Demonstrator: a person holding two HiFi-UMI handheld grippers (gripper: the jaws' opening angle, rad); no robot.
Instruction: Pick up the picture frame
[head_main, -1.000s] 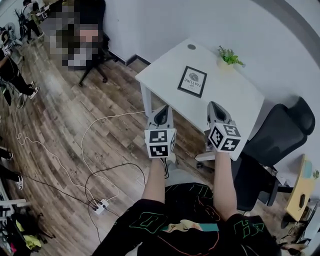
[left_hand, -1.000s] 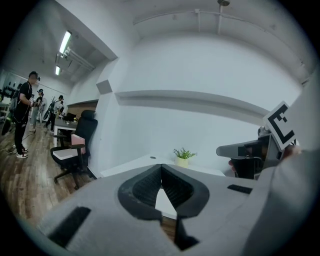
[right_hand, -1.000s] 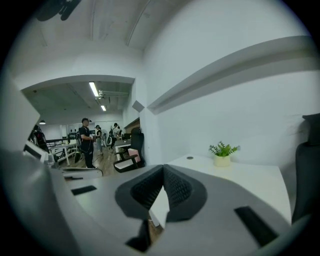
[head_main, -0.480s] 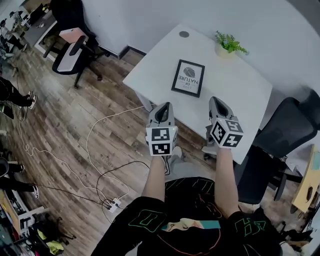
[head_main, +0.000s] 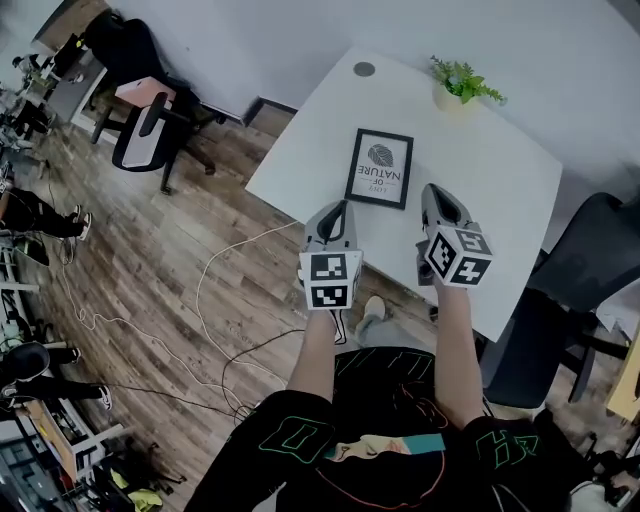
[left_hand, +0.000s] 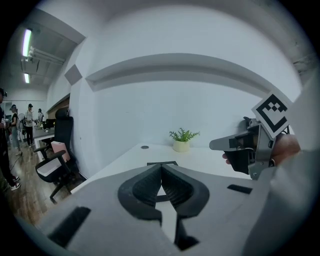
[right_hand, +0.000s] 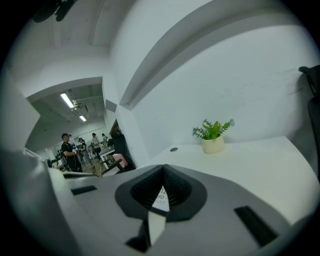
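The picture frame (head_main: 380, 168), black-rimmed with a white print, lies flat on the white table (head_main: 500, 190) near its front left edge. My left gripper (head_main: 337, 207) hovers just short of the frame's near edge, at the table's rim, jaws shut and empty. My right gripper (head_main: 433, 190) is over the table just right of the frame, also shut and empty. In the left gripper view the frame (left_hand: 162, 163) shows just beyond the closed tips (left_hand: 161, 168), with the right gripper (left_hand: 235, 144) at the right. In the right gripper view a bit of the print (right_hand: 160, 197) shows between the shut jaws.
A small potted plant (head_main: 460, 82) stands at the table's far edge, with a cable grommet (head_main: 364, 69) at the far left corner. A black office chair (head_main: 585, 260) stands right of the table, another chair (head_main: 140, 120) at left. Cables (head_main: 215, 300) trail over the wooden floor.
Both grippers have moved forward and a little down toward the table, closing on the frame. The frame has not moved. Both stay shut.
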